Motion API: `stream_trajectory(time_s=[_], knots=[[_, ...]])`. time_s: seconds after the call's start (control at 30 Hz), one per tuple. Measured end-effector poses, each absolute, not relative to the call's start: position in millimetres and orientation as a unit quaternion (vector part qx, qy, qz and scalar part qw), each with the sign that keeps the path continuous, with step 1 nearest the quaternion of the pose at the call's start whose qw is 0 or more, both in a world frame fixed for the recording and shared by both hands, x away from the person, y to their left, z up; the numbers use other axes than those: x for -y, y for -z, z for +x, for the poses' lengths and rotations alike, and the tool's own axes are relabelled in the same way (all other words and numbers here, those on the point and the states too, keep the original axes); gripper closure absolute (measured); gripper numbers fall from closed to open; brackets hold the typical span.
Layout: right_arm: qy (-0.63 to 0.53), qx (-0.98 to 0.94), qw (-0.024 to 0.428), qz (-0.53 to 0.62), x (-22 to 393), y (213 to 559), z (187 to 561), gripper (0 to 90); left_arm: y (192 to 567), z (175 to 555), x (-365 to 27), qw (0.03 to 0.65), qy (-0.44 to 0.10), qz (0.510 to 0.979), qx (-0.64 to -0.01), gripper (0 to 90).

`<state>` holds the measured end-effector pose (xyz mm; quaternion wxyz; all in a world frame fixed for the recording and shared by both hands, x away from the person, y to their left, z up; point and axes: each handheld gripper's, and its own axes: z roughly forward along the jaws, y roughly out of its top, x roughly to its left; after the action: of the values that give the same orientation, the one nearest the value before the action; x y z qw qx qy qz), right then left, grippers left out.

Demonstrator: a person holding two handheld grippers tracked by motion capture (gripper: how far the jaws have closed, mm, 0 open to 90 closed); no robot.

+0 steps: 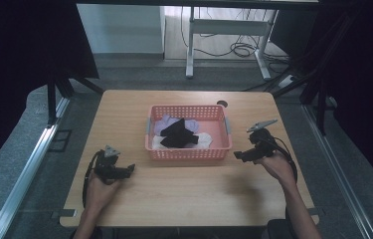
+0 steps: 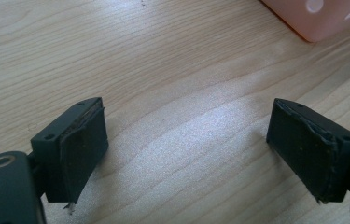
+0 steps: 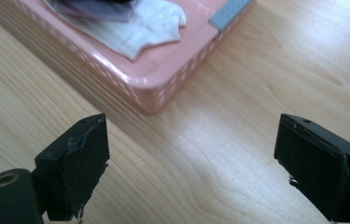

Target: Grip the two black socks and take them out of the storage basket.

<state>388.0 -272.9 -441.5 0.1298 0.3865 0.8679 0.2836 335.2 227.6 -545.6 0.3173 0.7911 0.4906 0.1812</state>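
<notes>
Pink basket (image 1: 189,152) at the middle of the wooden bench (image 1: 184,194), holding a heap of cloth: black piece (image 1: 178,133) on top, pale lilac piece (image 1: 163,122) toward the far left, white piece (image 1: 205,139) toward the near right. Grey handle tab (image 3: 231,9) on the basket's short rim, seen in the right gripper view, with the white cloth (image 3: 151,25) lying just inside.

Left tongs (image 1: 130,169) low over bare wood, just left of the basket's near corner, pointed toward it. Jaws spread wide in the left gripper view, nothing between them but bench grain; basket corner (image 2: 319,21) at the upper right.

Right tongs (image 1: 237,155) near the basket's right near corner, apart from it. Jaws wide apart, empty, bare wood between them.
</notes>
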Motion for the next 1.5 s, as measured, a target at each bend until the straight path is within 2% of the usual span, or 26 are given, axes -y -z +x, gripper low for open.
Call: stream_trajectory(time_s=[0.5,0.67,0.93,1.5], knots=[[-0.278,-0.878,0.122,0.369,241,402,419,13.6,546,335,-228,0.319,-0.182,0.791,-0.49,12.1],[-0.282,-0.88,0.1,0.369,227,401,432,13.6,546,335,-228,0.318,-0.182,0.791,-0.49,12.0],[-0.276,-0.888,0.09,0.357,199,403,449,14.2,546,335,-227,0.319,-0.182,0.79,-0.491,12.0],[-0.275,-0.905,0.052,0.322,131,412,473,22.6,546,335,-227,0.32,-0.181,0.79,-0.491,12.0]])
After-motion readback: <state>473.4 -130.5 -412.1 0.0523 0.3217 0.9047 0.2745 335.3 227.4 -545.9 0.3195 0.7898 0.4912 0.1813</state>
